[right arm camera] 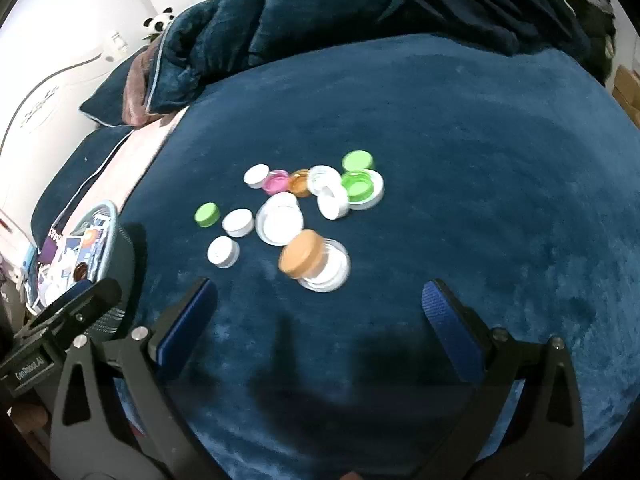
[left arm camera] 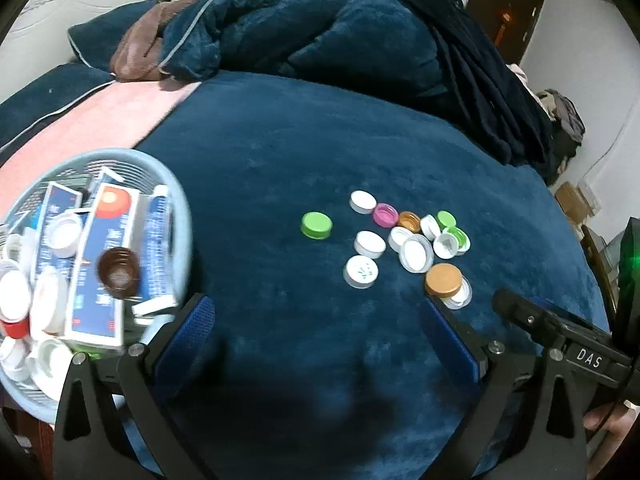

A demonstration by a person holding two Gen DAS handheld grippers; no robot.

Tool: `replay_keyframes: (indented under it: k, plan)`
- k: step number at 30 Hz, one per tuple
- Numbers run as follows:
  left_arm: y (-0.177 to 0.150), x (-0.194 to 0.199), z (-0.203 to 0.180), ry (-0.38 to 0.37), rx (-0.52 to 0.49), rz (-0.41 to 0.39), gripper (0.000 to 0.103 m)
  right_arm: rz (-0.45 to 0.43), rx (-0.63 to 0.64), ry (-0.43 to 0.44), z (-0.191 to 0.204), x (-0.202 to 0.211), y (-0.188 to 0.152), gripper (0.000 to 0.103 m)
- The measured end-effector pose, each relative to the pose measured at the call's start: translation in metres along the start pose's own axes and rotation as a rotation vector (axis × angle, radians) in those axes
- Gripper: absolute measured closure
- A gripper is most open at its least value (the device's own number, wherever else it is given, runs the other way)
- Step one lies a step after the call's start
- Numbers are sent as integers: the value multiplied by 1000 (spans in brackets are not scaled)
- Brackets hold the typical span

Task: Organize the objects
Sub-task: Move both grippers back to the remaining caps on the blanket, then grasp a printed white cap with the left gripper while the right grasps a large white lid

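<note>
Both claws hover above the dark blue bed blanket, each spread wide and holding nothing. The left claw hangs over bare blanket, its blue pads well apart; the right claw is just as wide, with the cap pile right ahead of its tips.

The bottle caps lie loose near the middle of the bed. A tan cap leans on a white lid, nearest the right claw. Beyond it sit a large upturned white lid, a pink cap, an amber cap and a green cap inside a white ring. A lone green cap lies apart on the side toward the basket.

The light blue basket rests at the left edge of the bed, just beside the left claw, filled with blue-and-white boxes, white lids and a brown cap. A rumpled blue quilt is heaped at the far edge
</note>
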State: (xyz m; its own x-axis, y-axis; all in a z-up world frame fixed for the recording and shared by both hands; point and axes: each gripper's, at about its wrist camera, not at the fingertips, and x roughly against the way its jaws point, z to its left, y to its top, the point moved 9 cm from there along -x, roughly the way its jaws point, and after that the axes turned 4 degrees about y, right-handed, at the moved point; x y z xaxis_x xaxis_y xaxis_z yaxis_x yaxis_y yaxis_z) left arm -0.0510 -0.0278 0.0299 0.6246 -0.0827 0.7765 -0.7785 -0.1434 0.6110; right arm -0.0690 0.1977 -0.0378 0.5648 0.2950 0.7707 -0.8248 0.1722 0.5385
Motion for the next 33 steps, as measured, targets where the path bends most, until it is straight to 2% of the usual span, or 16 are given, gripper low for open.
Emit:
replay_keyframes:
  k: [10, 17, 23, 26, 28, 29, 31, 33]
  plan:
    - [-4, -31, -13, -23, 11, 38, 1, 27, 6, -9, -7, -15, 3, 0]
    - [-2, -65, -18, -19, -9, 59, 1, 12, -31, -18, -13, -20, 10, 0]
    - [-2, -93, -35, -38, -46, 86, 11, 14, -16, -30, -13, -28, 17, 0]
    - [-4, -108, -38, -50, -58, 109, 24, 31, 35, -11, -4, -33, 25, 0]
    - [-4, -112, -37, -50, -58, 110, 51, 38, 87, 10, 7, -33, 33, 0]
    - [-4, -113, -34, -46, -56, 106, 55, 38, 103, 13, 10, -34, 36, 0]
    - [-1, -110, -26, -51, -24, 92, 70, 47, 158, 28, 21, -37, 44, 0]
    - [2, -106, -15, -31, 2, 75, 72, 59, 227, 60, 37, -44, 52, 2]
